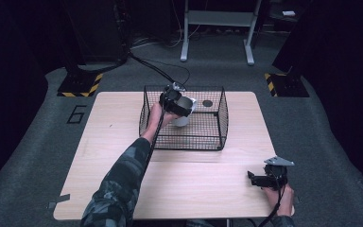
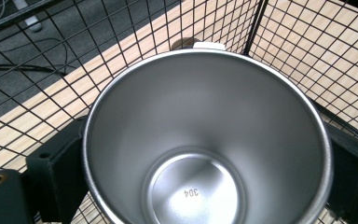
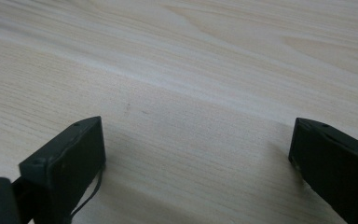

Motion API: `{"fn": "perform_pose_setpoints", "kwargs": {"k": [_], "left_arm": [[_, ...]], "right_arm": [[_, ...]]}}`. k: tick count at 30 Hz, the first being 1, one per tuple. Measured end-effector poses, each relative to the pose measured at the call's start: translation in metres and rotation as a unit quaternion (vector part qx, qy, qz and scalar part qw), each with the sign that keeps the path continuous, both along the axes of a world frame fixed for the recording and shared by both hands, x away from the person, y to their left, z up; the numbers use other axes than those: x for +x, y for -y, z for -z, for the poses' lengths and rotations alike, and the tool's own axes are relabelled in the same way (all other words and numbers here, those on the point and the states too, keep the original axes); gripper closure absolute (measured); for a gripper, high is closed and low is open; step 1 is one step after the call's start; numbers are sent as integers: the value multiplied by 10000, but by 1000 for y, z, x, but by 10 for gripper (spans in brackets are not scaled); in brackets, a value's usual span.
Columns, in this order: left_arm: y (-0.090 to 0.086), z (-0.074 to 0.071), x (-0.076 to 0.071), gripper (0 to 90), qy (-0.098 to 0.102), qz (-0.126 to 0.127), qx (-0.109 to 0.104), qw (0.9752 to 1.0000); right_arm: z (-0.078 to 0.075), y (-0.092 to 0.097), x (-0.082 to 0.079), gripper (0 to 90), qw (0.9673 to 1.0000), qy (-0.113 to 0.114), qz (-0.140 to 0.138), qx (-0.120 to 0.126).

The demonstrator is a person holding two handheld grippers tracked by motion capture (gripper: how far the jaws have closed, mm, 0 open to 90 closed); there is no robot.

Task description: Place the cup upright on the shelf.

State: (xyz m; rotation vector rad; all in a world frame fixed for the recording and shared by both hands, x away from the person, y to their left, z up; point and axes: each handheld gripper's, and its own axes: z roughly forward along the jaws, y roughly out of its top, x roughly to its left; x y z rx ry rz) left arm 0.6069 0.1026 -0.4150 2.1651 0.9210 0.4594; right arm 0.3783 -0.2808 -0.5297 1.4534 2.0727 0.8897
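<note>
A white cup with a bare steel inside (image 1: 185,113) is held inside the black wire basket (image 1: 217,142) at the table's far middle. My left gripper (image 1: 179,105) is shut on the cup. In the left gripper view the cup (image 2: 205,140) opens toward the camera, its steel bottom stamped "304", with one black jaw pressed against each side. My right gripper (image 1: 257,179) rests near the table's front right corner, open. In the right gripper view its two jaws stand wide apart over bare wood, with nothing between them (image 3: 198,144).
The wooden table (image 1: 118,123) has bare room left of and in front of the basket. A dark round disc (image 1: 207,103) lies on the basket floor to the cup's right. Basket mesh (image 2: 307,51) surrounds the cup closely. A metal stand (image 1: 217,23) is on the floor beyond.
</note>
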Motion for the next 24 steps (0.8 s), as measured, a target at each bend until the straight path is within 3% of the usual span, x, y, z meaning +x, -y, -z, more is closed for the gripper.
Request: {"fn": "perform_pose_setpoints", "kwargs": {"k": [1, 24], "left_arm": [[0, 0, 1, 65, -39, 53, 80, 9999], [10, 18, 6, 64, -405, 92, 320, 9986]], "right_arm": [[0, 0, 0, 34, 10000, 4, 19, 21], [0, 0, 0, 34, 10000, 2, -4, -2]]}}
